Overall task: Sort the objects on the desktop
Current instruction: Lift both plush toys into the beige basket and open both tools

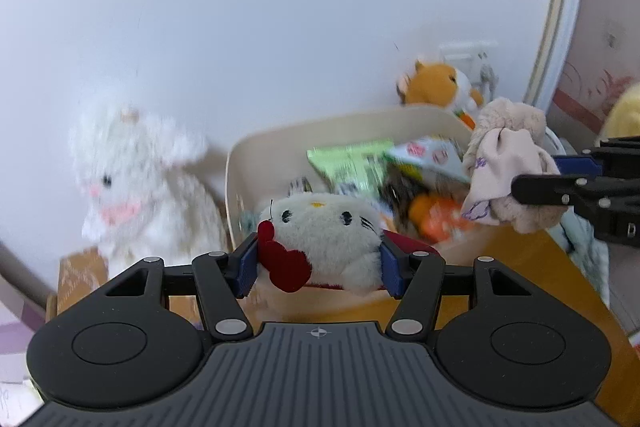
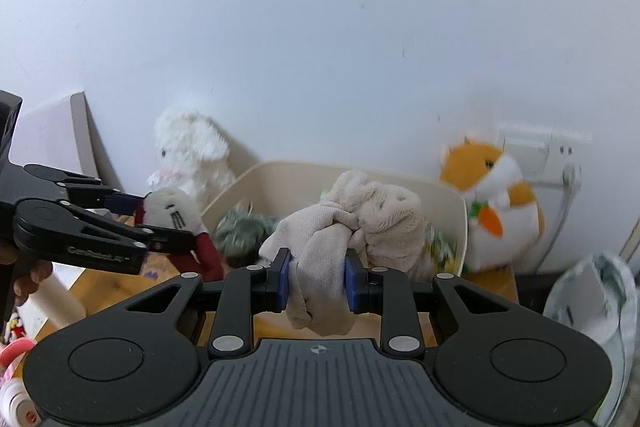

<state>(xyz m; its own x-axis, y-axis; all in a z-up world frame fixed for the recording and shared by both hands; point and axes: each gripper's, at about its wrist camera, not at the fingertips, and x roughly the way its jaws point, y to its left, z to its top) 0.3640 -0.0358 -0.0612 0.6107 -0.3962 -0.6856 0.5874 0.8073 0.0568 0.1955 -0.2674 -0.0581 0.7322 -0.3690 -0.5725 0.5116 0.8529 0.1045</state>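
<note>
My left gripper (image 1: 318, 267) is shut on a white cat plush (image 1: 324, 231) with a red bow and red dress, held just in front of the cream bin (image 1: 256, 155); it also shows in the right wrist view (image 2: 172, 211). My right gripper (image 2: 316, 281) is shut on a beige plush toy (image 2: 376, 223) by its cloth part, held over the bin's (image 2: 456, 211) near edge; the toy also shows in the left wrist view (image 1: 508, 163). The bin holds snack packets (image 1: 352, 163) and other items.
A white fluffy plush (image 1: 132, 179) stands against the wall left of the bin, and an orange-and-white hamster plush (image 2: 496, 203) stands to its right near a wall socket (image 2: 540, 151). The wooden desk (image 1: 532, 267) carries a pale bag (image 2: 596, 299) at the right.
</note>
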